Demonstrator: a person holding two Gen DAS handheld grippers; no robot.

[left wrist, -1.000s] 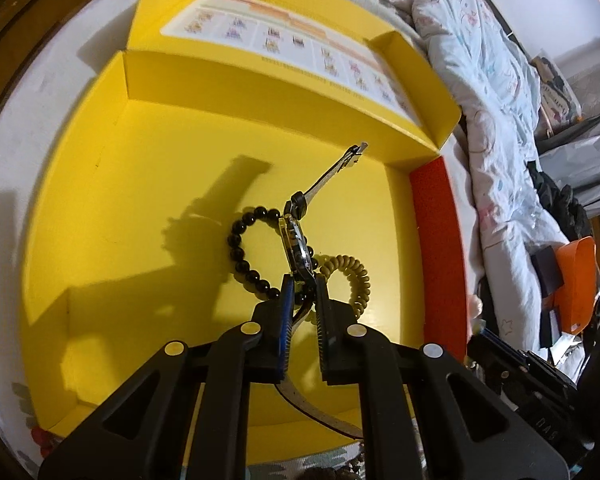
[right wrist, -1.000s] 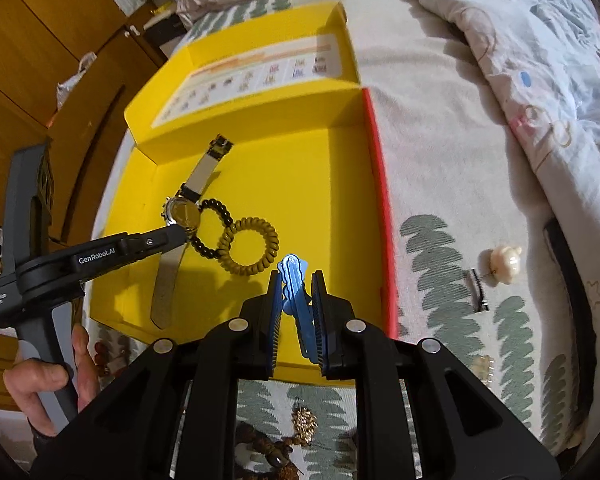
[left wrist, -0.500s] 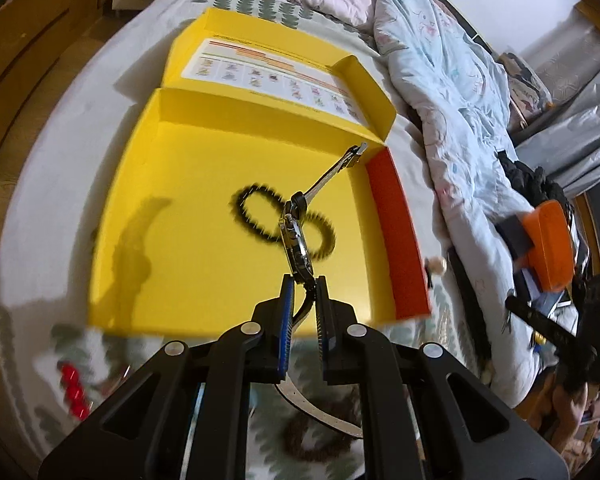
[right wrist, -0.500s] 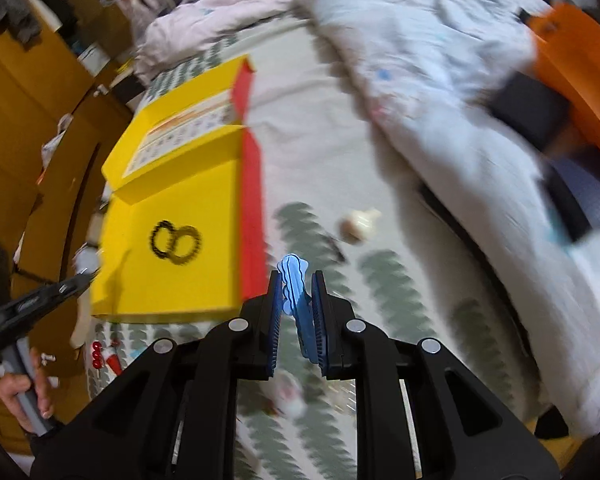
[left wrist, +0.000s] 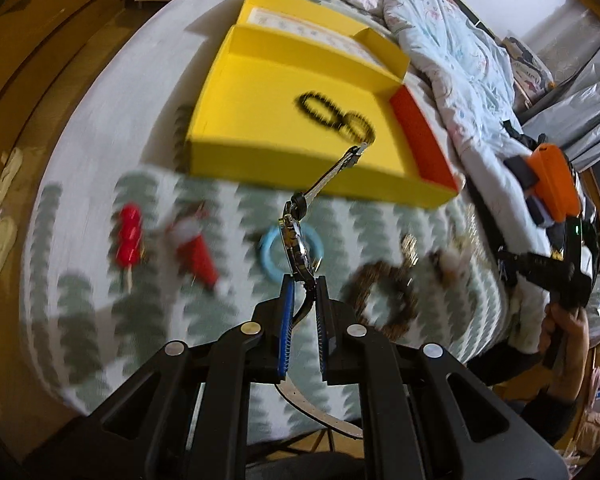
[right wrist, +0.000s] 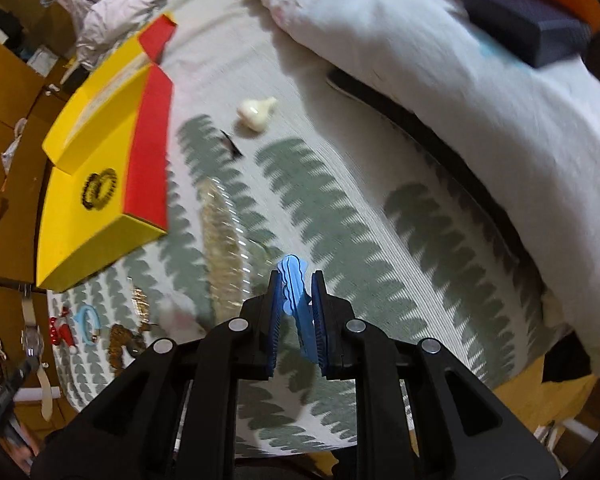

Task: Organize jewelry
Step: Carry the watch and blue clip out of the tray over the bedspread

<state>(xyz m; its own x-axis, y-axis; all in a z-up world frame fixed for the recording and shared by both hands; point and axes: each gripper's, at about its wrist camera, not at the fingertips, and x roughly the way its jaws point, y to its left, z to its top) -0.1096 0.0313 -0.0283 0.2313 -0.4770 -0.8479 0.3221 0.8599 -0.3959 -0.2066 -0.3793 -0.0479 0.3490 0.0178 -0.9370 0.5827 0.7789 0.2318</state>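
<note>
My left gripper (left wrist: 302, 280) is shut on a silver wristwatch (left wrist: 297, 240), held above the patterned bedcover in front of the yellow box (left wrist: 260, 136). A black bead bracelet (left wrist: 316, 106) and a coil hair tie (left wrist: 358, 126) lie inside the box. My right gripper (right wrist: 294, 280) is shut on a blue hair clip (right wrist: 294, 280), held over the bedcover to the right of the yellow box (right wrist: 80, 224). The watch also shows at the far left of the right wrist view (right wrist: 32, 338).
Loose on the bedcover: a red clip (left wrist: 129, 236), a red and white hat charm (left wrist: 194, 250), a light blue ring (left wrist: 290, 254), a brown bead bracelet (left wrist: 384, 300), a white shell clip (right wrist: 256, 112), a gold chain (right wrist: 222, 240). A quilt (right wrist: 440, 60) is bunched at right.
Both grippers pulled back away from the yellow box, each still holding its item. The left lifted the watch out of the box; the right swung right over the bedcover.
</note>
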